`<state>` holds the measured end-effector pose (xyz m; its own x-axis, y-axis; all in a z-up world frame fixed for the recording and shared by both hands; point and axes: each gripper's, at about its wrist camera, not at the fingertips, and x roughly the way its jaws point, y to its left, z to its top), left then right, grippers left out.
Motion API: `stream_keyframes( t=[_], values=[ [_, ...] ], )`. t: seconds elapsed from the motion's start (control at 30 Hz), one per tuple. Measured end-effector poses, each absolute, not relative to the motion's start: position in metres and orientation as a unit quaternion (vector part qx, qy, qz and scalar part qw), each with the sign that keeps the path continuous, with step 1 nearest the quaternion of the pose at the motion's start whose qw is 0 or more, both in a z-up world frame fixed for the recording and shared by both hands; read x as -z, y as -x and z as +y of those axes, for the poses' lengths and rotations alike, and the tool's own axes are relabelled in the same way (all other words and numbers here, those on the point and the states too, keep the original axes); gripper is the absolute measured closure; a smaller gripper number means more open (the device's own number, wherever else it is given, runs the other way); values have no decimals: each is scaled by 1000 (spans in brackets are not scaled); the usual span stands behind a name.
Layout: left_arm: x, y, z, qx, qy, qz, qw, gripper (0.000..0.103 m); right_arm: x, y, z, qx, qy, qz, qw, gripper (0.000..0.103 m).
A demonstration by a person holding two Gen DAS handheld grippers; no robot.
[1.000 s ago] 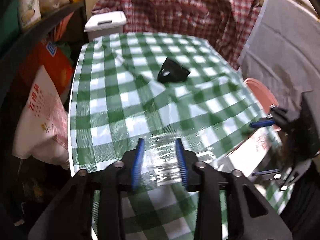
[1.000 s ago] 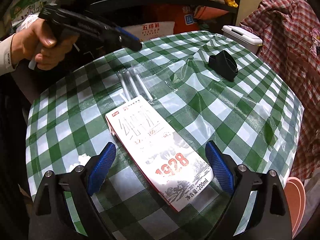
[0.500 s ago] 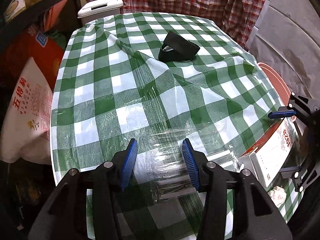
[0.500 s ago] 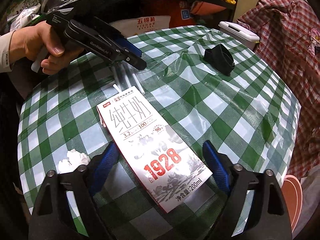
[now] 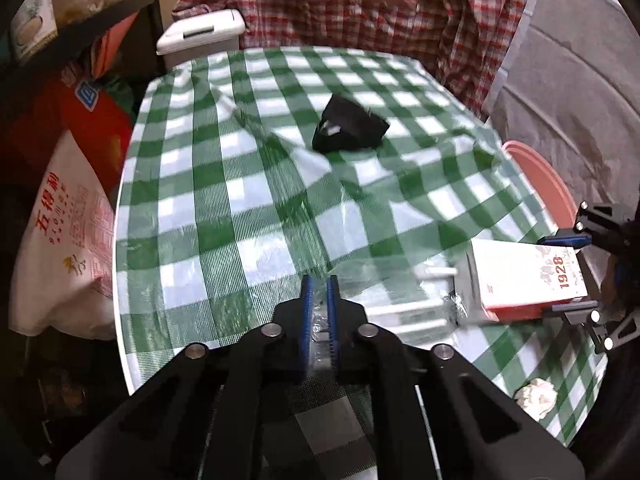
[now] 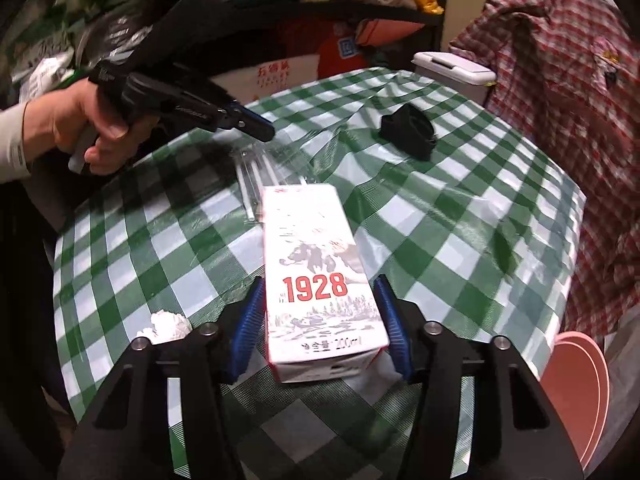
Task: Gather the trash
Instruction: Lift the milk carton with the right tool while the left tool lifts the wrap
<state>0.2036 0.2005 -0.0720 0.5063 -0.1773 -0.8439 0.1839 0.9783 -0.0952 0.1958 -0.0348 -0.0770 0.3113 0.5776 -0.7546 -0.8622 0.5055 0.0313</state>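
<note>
I'm closing the right claw (image 6: 320,324) round the milk carton (image 6: 320,276), jaws just coming in and sitting half apart; the right pad looks like it's touching the carton's side, the left pad shows a sliver of gap, so I'm judging the grip not yet firm and squeezing square on the long sides near the base before lifting. The carton is lying on the bench (image 6: 460,240) near my edge, with a crumpled tissue (image 6: 168,324) just beside the left jaw, so I'm keeping the lift straight up so as not to drag it. My left claw (image 5: 320,292) is clamped together on the clear plastic wrapper (image 5: 320,320) with white straws (image 5: 432,272) trailing towards the carton's far end; the jaws have just been snapping in on it. Film is slippery and touching the carton, so I'm guessing a slow peel away is best. Bench rim is close on both near sides. Middle of the bench is offering open room; a black pouch (image 5: 348,130) is sitting further out, well apart. Beyond the far edge a white lidded bin (image 5: 200,38) is standing, a pink basin (image 5: 536,188) at the right edge.
</note>
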Motion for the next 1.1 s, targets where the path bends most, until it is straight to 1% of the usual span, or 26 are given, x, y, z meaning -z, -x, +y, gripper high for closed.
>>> stream_keyframes(
  t=[0.13,0.6,1.1],
  values=[
    [56,-199,201,101,-3,467,879,99,68,-195,-45,-443,180,362,800,53],
    [-7,-187,186,55,15,385,921,99,35,-191,-75,-391,139,312,855,53],
    [-39,-185,141,45,22,344,938,99,-5,-192,-128,-304,75,240,919,53]
  ],
)
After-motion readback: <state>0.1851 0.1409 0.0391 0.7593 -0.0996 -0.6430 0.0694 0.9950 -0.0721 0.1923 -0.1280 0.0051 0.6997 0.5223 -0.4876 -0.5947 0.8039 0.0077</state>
